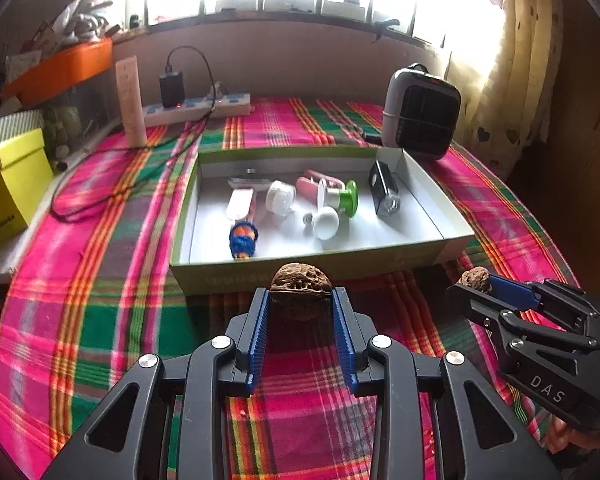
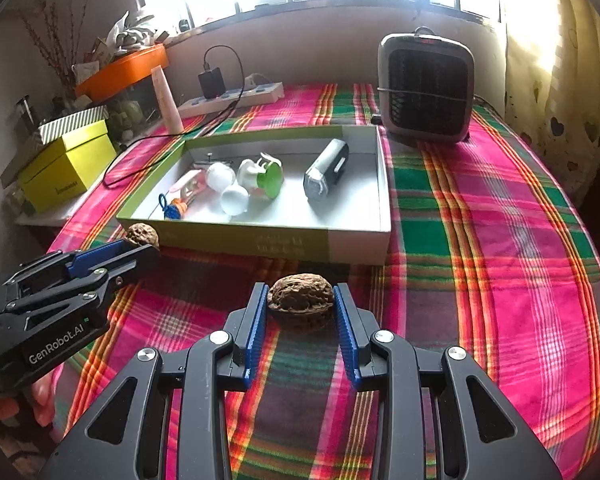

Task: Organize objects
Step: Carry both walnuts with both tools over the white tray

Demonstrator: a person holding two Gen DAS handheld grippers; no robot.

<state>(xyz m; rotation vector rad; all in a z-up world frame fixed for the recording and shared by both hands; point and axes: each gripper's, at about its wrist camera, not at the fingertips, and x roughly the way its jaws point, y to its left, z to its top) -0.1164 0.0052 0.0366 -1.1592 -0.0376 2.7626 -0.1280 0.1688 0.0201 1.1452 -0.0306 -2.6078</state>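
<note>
L gripper (image 1: 301,295) & R gripper (image 2: 301,294) each clamp a walnut (image 1: 301,282)

Both grippers are matte black plastic with ribbed blue pads and shiny silver screw heads. Left gripper (image 2: 142,250) says GenRobot.AI in white, right gripper (image 1: 474,286) says DAS.

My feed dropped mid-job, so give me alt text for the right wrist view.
The right gripper grips a walnut above a plaid cloth, just short of an open box holding small items. At left, the left gripper holds a second walnut; a small heater stands behind the box.
</note>
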